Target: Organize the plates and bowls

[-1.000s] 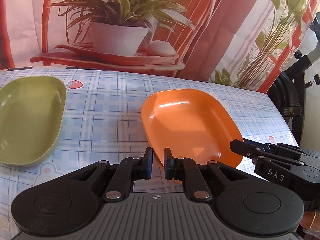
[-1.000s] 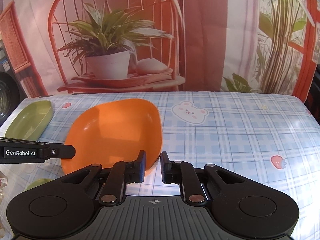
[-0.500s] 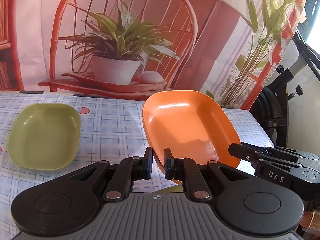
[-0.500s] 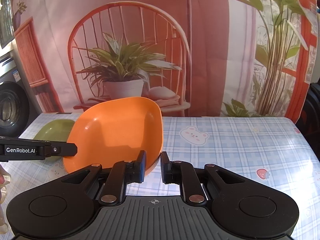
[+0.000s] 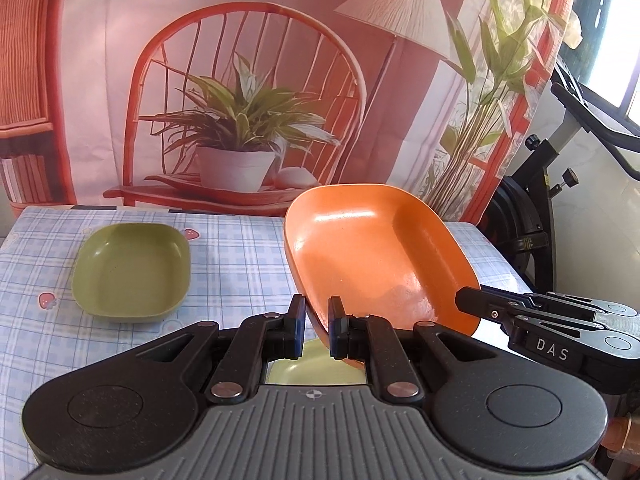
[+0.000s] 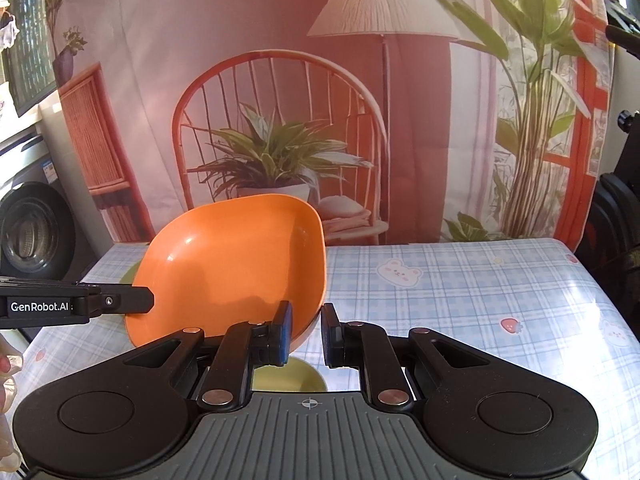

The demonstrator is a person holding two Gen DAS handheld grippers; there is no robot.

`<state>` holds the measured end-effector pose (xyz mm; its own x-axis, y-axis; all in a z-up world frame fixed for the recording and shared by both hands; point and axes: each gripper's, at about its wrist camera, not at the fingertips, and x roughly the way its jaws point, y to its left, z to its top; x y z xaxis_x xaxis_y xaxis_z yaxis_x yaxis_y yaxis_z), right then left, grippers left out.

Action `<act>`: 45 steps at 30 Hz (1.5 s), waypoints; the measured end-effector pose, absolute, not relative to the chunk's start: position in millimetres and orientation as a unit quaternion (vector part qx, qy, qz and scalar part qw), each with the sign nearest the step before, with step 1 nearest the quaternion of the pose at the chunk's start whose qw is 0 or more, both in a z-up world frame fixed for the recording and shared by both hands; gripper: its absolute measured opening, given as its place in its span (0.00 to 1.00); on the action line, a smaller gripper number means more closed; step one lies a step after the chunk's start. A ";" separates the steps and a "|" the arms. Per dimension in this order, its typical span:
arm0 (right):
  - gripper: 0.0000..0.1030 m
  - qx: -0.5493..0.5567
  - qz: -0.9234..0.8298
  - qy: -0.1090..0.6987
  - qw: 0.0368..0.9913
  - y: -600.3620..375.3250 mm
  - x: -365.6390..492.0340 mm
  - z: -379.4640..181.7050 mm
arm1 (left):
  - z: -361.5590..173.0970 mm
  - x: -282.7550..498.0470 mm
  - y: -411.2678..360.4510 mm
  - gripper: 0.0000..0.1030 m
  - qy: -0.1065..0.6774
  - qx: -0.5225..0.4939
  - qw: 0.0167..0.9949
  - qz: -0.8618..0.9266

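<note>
Lifted clear of the desk (image 5: 240,256) since a second ago, the orange plate (image 5: 376,256) now hangs in the air between both grippers.

Left gripper (image 5: 317,332) has its jaws nearly closed on the plate's near rim; right gripper (image 6: 307,334) pinches the opposite rim the same way. That frees the plate for stacking, probably toward the green plate (image 5: 130,266) lying flat on the checked cloth, well apart. Both plates are glossy, smooth, rounded rectangles with shallow raised walls, likely hard plastic. A pale yellow-green dish (image 6: 288,376) sits partly hidden below the jaws.
</note>
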<state>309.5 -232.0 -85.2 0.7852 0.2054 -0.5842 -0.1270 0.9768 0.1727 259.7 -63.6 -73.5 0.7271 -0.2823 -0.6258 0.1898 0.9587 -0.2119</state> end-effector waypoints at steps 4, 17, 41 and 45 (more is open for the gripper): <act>0.13 0.075 0.090 0.317 0.941 -228.7 293.0 -84.0 | -69.9 241.3 -59.8 0.12 0.340 -0.067 0.929 -0.128; 0.13 0.112 0.074 0.325 0.936 -230.5 262.3 -102.2 | -83.0 220.0 -56.6 0.13 0.343 -0.082 0.926 -0.135; 0.13 0.107 0.064 0.391 0.912 -223.6 267.2 -152.9 | -136.0 229.3 -58.3 0.12 0.403 -0.068 0.904 -0.125; 0.13 0.099 0.065 0.399 0.909 -221.7 270.9 -157.1 | -138.7 229.8 -60.4 0.13 0.404 -0.057 0.905 -0.123</act>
